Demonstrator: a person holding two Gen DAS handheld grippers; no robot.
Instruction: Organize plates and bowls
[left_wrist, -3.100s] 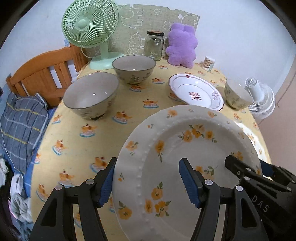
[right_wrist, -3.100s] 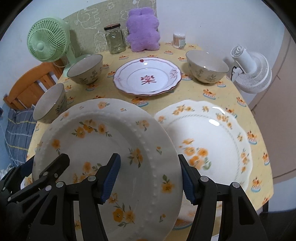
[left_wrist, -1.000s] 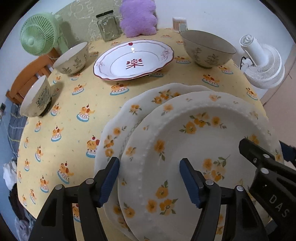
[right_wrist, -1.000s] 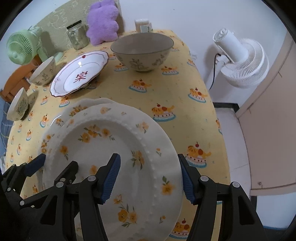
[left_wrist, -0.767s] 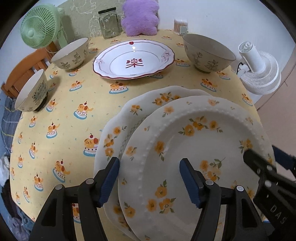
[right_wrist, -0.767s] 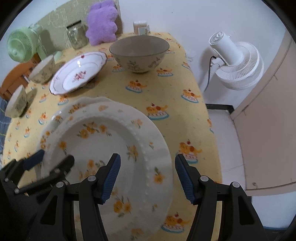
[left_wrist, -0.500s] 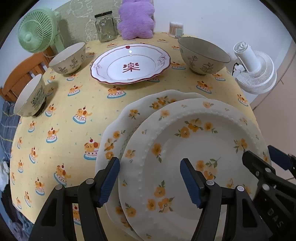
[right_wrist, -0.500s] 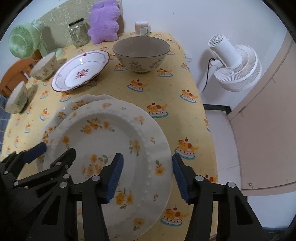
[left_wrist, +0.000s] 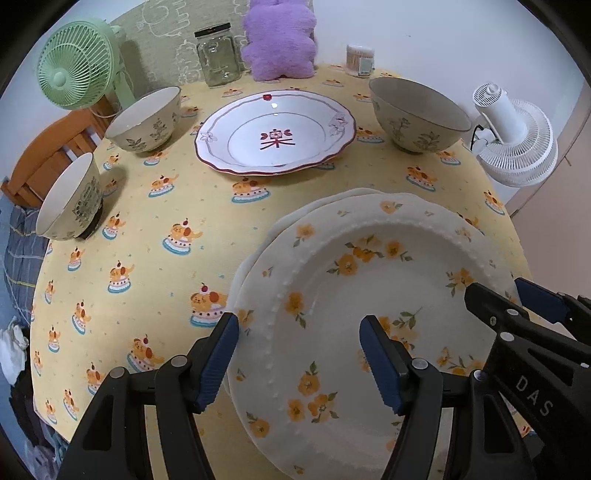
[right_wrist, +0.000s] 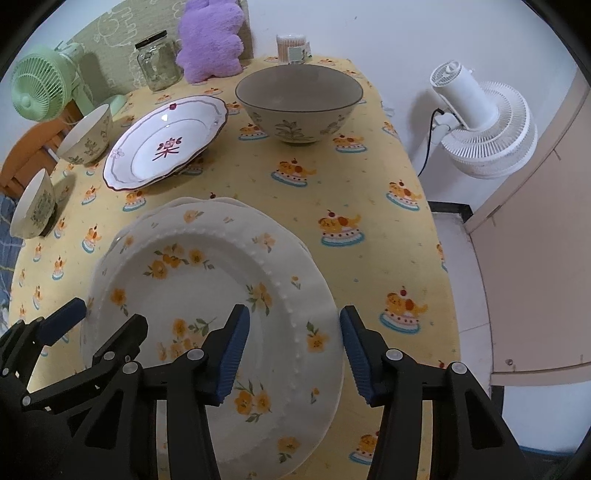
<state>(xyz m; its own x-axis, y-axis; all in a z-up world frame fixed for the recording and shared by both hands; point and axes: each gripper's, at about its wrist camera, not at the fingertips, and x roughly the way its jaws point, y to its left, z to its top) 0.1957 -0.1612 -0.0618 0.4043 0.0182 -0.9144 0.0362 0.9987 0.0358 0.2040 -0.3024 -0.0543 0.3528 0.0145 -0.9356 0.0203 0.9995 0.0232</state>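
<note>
A white plate with orange flowers (left_wrist: 369, 310) lies stacked on a matching plate (left_wrist: 291, 218) at the table's near right; it also shows in the right wrist view (right_wrist: 207, 288). My left gripper (left_wrist: 299, 354) is open, its fingers straddling the top plate's left rim. My right gripper (right_wrist: 293, 347) is open, straddling its right rim. A red-rimmed plate (left_wrist: 275, 134) sits farther back, with one big bowl (left_wrist: 417, 114) on the right and two bowls (left_wrist: 147, 118) (left_wrist: 70, 199) on the left.
A green fan (left_wrist: 79, 66), a glass jar (left_wrist: 218, 55), a purple plush (left_wrist: 280, 37) and a small container (left_wrist: 360, 59) stand along the back. A white fan (left_wrist: 517, 140) stands off the table's right edge. A wooden bed frame (left_wrist: 48, 155) is at left.
The flowered plate came down from the air onto the matching plate and now sits squarely on it. The right gripper's jaws have spread a little wider around the rim.
</note>
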